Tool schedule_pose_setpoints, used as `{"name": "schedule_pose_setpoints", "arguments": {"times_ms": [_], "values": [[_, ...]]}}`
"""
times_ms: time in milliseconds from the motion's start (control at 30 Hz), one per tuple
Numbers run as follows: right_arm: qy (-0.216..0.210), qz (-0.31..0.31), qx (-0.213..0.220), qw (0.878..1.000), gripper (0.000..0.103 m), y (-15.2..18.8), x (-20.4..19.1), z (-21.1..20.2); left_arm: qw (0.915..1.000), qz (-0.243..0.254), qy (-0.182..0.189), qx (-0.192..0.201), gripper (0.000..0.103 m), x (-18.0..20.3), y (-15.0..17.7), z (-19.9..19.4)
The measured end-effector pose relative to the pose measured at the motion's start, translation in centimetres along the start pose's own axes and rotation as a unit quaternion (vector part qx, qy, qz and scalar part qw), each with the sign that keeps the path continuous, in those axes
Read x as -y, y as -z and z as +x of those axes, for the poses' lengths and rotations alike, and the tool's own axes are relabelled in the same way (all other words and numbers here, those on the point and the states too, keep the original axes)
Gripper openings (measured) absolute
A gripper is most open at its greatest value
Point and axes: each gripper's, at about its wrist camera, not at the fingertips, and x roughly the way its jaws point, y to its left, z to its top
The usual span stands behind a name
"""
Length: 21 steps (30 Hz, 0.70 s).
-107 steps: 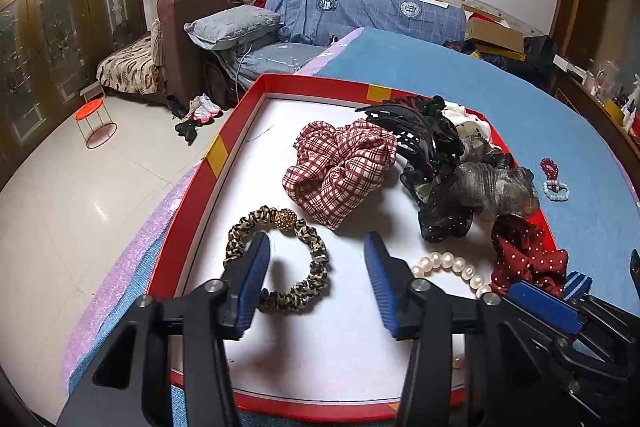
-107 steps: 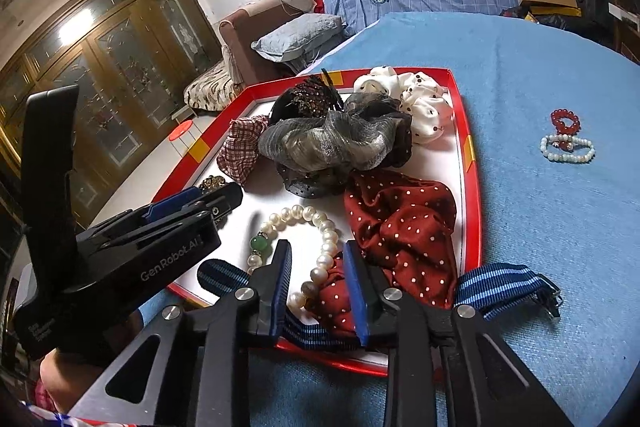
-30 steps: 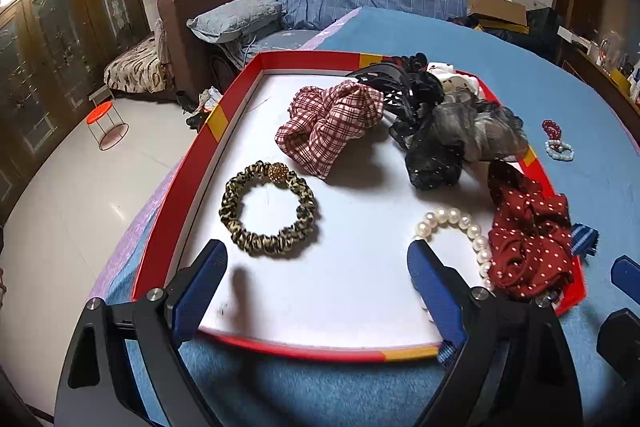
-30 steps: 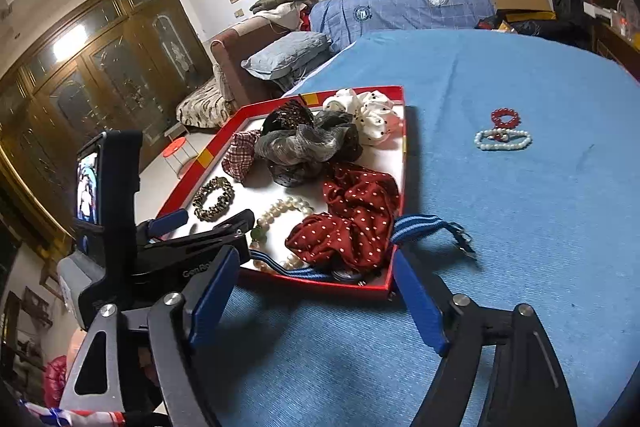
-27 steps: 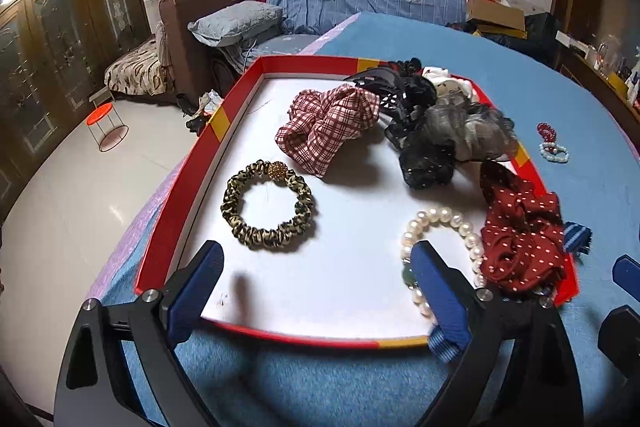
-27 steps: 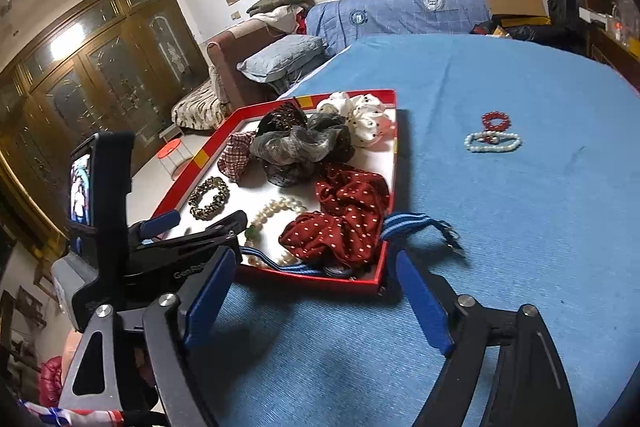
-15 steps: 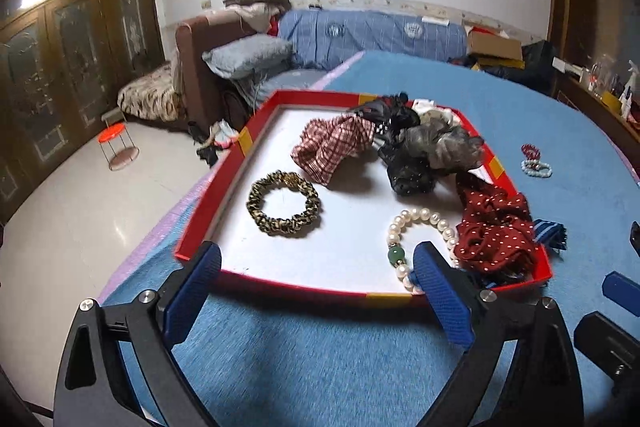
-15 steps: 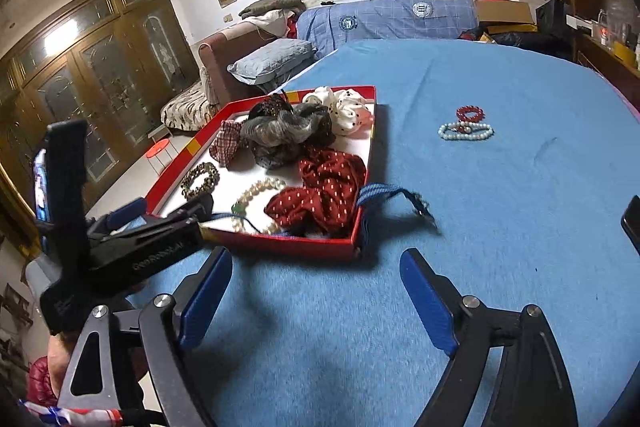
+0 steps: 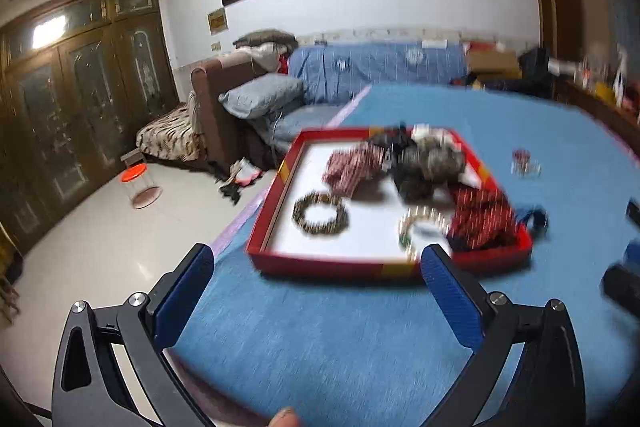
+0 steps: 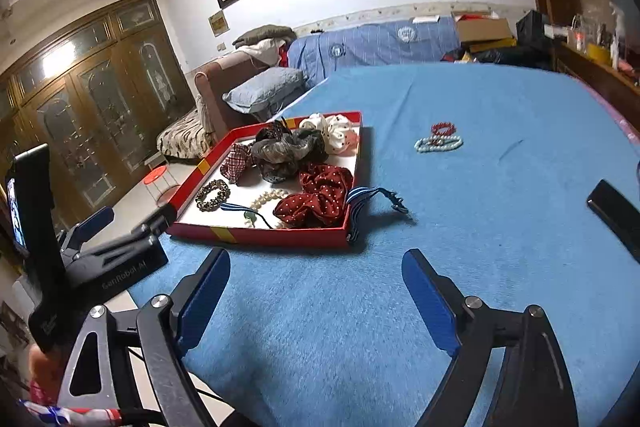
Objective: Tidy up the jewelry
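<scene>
From your left wrist view, motion-blurred, your left gripper (image 9: 316, 267) gapes wide and empty above the blue tablecloth (image 9: 320, 339), with the red tray (image 9: 340, 263) near the cloth's left edge. In the right wrist view, your right gripper (image 10: 316, 271) is spread wide too, holding nothing; the tray holds a pearl bracelet (image 10: 267, 199), a leopard hair tie (image 10: 213, 194) and a red dotted scrunchie (image 10: 318, 195), while a red bracelet (image 10: 443, 128) and white bead bracelet (image 10: 438, 143) lie touching mid-cloth, well apart from the tray.
</scene>
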Motion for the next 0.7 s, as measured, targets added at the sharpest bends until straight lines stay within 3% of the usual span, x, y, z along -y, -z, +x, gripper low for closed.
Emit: {"name": "schedule_pose_setpoints", "arguments": {"times_ms": [133, 267, 467, 700], "values": [[0.013, -0.014, 0.025, 1.0, 0.092, 0.4, -0.6, -1.8, 0.9999, 0.01, 0.004, -0.013, 0.103, 0.0, 0.8, -1.0], [0.023, -0.029, 0.042, 0.998, 0.094, 1.0, -1.3, -3.4, 0.9996, 0.005, -0.025, 0.008, 0.103, -0.6, 1.3, -2.4], [0.032, -0.053, 0.058, 0.996, 0.094, 1.4, -2.5, -4.4, 0.9999, -0.007, 0.001, 0.011, 0.103, -1.0, 1.2, -3.0], [0.033, -0.067, 0.059, 0.995, 0.096, 1.4, -3.1, -4.3, 0.9998, 0.004, -0.006, 0.019, 0.103, -0.7, 1.5, -3.1]]}}
